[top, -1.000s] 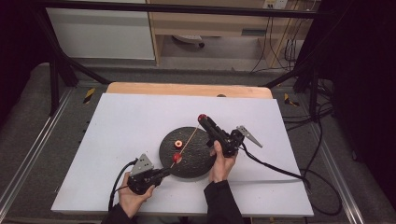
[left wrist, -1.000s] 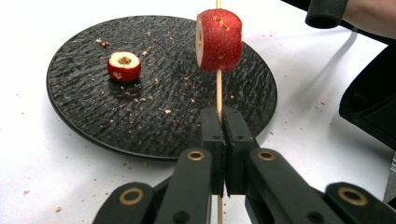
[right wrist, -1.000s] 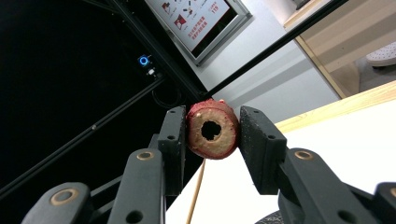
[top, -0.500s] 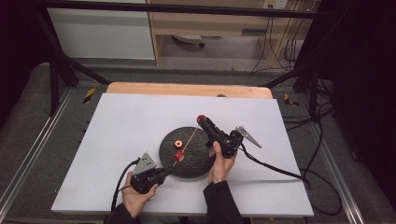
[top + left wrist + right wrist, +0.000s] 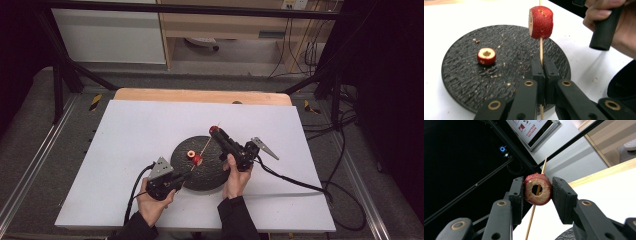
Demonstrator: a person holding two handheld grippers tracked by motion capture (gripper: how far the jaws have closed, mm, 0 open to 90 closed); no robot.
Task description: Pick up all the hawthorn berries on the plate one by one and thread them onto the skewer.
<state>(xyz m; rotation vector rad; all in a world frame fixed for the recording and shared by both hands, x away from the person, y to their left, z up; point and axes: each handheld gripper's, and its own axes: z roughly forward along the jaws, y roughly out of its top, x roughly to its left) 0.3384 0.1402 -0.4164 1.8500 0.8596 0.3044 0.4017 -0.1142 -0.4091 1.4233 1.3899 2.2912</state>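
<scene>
My left gripper (image 5: 541,75) is shut on a thin wooden skewer (image 5: 540,50), which carries one red fruit piece (image 5: 541,22) above the jaws. In the high view this left gripper (image 5: 186,176) sits at the near edge of the round black plate (image 5: 210,177), and the skewer (image 5: 204,149) slants up to my right gripper (image 5: 215,130). My right gripper (image 5: 537,190) is shut on a cored red fruit ring (image 5: 531,196), with the skewer (image 5: 531,221) passing through the ring's hole. Another cored fruit piece (image 5: 486,56) lies on the plate (image 5: 459,75).
A white sheet (image 5: 130,135) covers the table, with a wooden edge (image 5: 200,95) at the back. Crumbs are scattered over the plate. Cables (image 5: 300,182) trail to the right, and dark frame bars stand around the table. A hand grips the right gripper's handle (image 5: 605,27).
The left gripper has shifted slightly toward the right gripper with the skewer. The right gripper has kept still with the fruit ring.
</scene>
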